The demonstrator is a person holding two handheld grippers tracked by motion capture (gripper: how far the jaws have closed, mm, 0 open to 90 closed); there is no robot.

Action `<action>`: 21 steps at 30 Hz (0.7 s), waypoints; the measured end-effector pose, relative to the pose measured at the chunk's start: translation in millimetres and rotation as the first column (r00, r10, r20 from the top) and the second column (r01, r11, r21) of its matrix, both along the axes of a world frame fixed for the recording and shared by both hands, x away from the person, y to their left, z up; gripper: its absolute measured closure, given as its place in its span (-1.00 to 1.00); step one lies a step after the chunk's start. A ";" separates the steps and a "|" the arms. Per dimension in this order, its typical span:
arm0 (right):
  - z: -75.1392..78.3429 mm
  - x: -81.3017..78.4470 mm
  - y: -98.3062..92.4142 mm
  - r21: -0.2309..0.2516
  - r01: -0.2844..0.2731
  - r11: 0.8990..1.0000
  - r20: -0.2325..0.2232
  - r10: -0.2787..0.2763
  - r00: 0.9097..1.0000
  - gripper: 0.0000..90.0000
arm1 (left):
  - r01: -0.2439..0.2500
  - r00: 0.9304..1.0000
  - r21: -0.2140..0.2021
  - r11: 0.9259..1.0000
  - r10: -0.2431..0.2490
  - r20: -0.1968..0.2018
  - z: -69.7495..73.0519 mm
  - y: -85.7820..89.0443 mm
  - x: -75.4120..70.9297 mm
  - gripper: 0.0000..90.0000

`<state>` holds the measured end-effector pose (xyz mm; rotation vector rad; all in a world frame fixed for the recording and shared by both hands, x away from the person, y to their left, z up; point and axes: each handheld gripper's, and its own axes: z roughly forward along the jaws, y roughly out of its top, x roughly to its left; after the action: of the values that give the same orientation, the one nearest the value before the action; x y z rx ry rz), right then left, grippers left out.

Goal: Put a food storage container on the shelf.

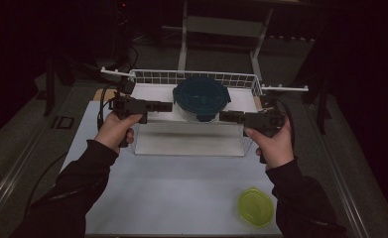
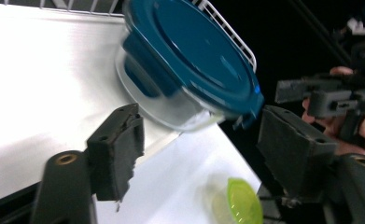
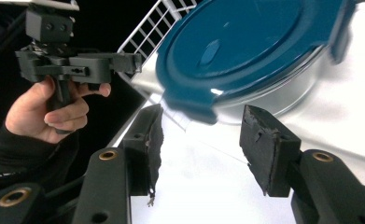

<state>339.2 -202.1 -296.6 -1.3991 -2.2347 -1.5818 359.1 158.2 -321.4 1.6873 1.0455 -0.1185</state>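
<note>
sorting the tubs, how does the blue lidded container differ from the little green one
The blue-lidded container is larger, with clear walls and a dark teal clip lid; the green container is smaller and yellow-green all over. The blue-lidded one sits in the white wire basket; the green one sits on the white table, nearer the person. Both are roundish.

Yellow-green lidded bowl [image 1: 255, 207] near table [image 1: 181, 198] front edge.

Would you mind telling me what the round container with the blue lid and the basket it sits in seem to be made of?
The container's bowl looks like clear glass or hard plastic: you see through its thick wall. Its blue lid looks like glossy moulded plastic, with soft highlights and a clip tab at the edge. The basket appears to be white-coated metal wire, judging by its thin welded grid.
</note>
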 end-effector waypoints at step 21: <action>-22.5 -12.6 34.1 -0.115 -0.065 0.991 0.071 0.074 0.995 0.50 | -0.015 0.959 0.222 0.975 -0.048 0.278 -50.4 -15.1 -82.0 -1.00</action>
<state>326.6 -168.0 -319.1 -1.2918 -2.4222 -1.5334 277.1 143.1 -371.7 1.8498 0.8528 0.2314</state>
